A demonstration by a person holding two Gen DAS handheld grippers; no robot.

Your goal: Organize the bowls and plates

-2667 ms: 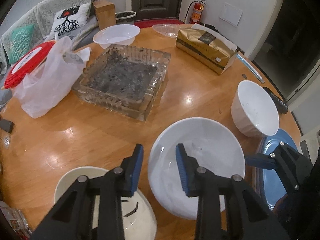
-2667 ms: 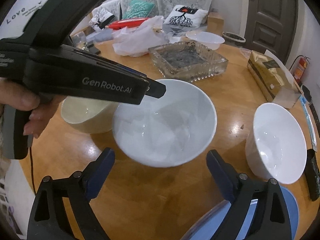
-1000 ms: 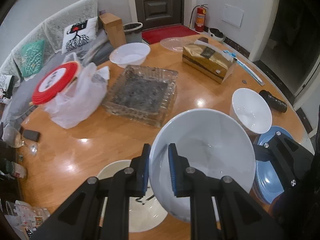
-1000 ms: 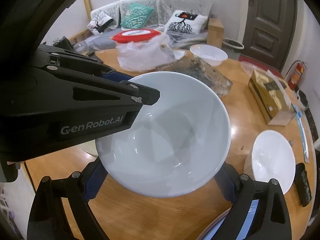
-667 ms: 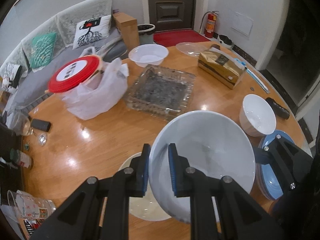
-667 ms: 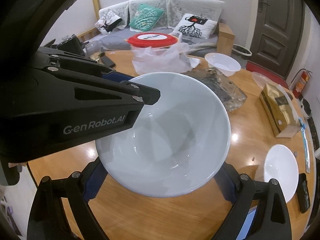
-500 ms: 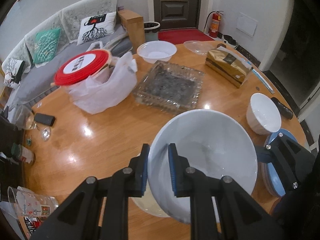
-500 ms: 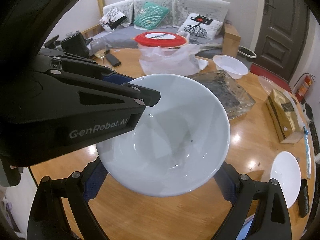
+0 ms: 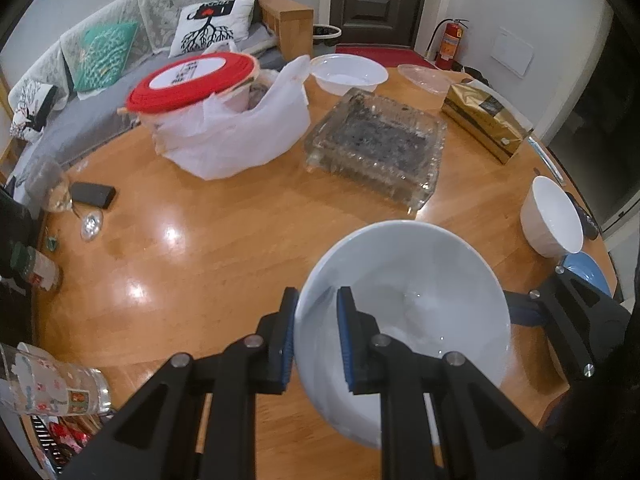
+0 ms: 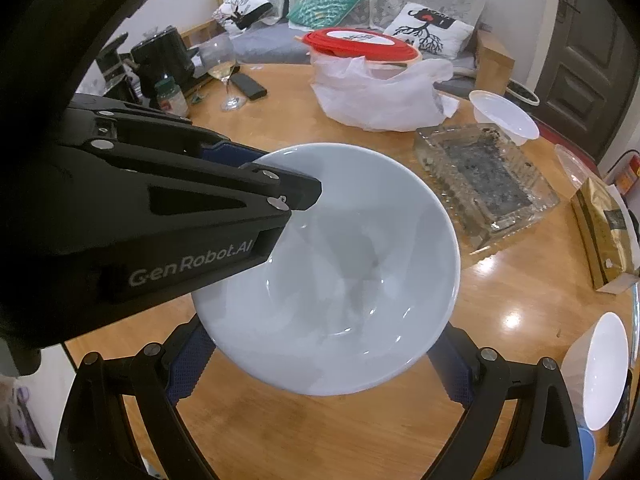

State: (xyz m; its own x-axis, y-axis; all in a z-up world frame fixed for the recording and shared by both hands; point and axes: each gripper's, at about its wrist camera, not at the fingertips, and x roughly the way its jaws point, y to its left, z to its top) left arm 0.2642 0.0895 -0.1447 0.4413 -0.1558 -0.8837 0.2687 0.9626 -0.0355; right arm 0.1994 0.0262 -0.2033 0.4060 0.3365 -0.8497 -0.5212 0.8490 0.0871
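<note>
My left gripper (image 9: 316,336) is shut on the near rim of a large white bowl (image 9: 416,312) and holds it in the air above the round wooden table (image 9: 192,248). The bowl also shows in the right wrist view (image 10: 344,268), filling the centre. My right gripper (image 10: 320,368) is open, its fingers spread under the bowl's sides; I cannot tell if they touch it. A smaller white bowl (image 9: 552,216) stands at the right table edge beside blue plates (image 9: 584,270). A white bowl (image 9: 348,74) stands at the far side.
A glass tray (image 9: 376,148) lies mid-table. A bagged container with a red lid (image 9: 196,80) stands at the far left. A gold box (image 9: 486,120) is at the right. A wine glass (image 10: 224,76), phone (image 9: 92,194), bottle (image 9: 34,272) and tumbler (image 9: 52,388) line the left edge.
The left gripper closed on the large bowl's rim and lifted it off the table, rising well above it. The cream bowl beneath has gone out of sight.
</note>
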